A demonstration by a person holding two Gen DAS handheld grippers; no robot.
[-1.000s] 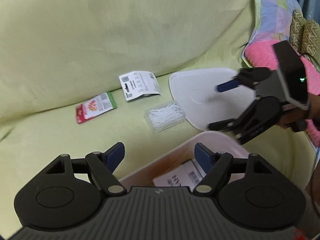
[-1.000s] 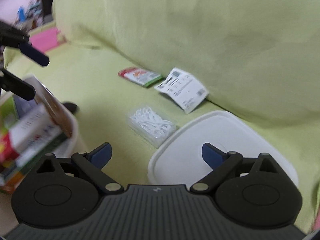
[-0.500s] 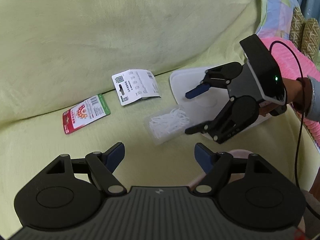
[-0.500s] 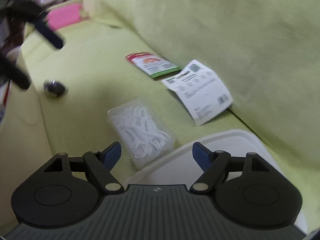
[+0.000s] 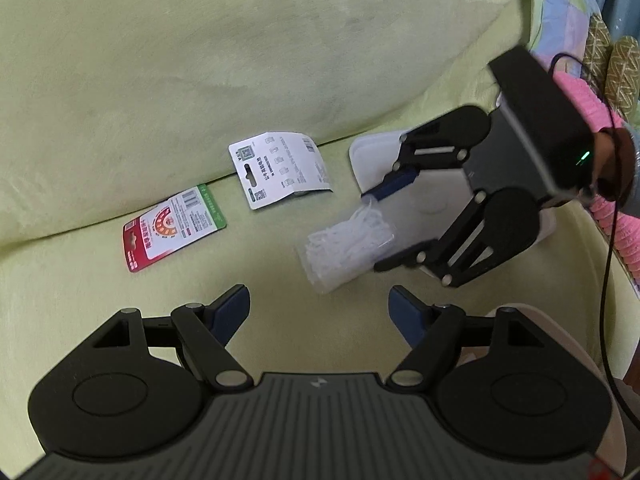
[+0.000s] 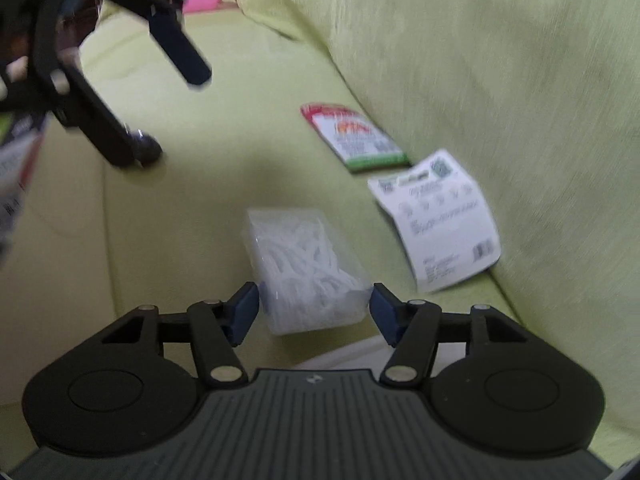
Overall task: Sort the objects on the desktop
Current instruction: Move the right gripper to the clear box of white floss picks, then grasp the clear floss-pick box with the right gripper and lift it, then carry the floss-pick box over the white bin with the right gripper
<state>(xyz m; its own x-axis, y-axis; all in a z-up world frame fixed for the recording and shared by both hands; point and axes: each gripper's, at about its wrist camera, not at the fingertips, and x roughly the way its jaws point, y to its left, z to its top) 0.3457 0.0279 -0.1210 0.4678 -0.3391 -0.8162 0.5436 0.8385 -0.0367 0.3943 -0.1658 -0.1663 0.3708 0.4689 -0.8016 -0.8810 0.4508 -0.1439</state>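
A clear plastic box of white floss picks (image 5: 346, 246) (image 6: 306, 270) lies on the yellow-green sofa seat. My right gripper (image 6: 314, 310) (image 5: 384, 226) is open, and its blue pads straddle the near end of that box with a small gap on each side. My left gripper (image 5: 320, 312) (image 6: 168, 108) hovers open above the seat with nothing between its fingers. A red and green card packet (image 5: 172, 228) (image 6: 354, 138) and a white printed card (image 5: 280, 168) (image 6: 438, 220) lie by the backrest.
A white plastic lid (image 5: 436, 196) lies flat on the seat behind the right gripper. A pale bin's rim (image 5: 560, 332) shows at the lower right of the left wrist view. A small dark round object (image 6: 148, 152) rests on the seat. Pink fabric (image 5: 608, 216) lies at the right.
My right gripper has moved left off the white lid to the floss pick box and now straddles its end. The left gripper drifted away from the bin.
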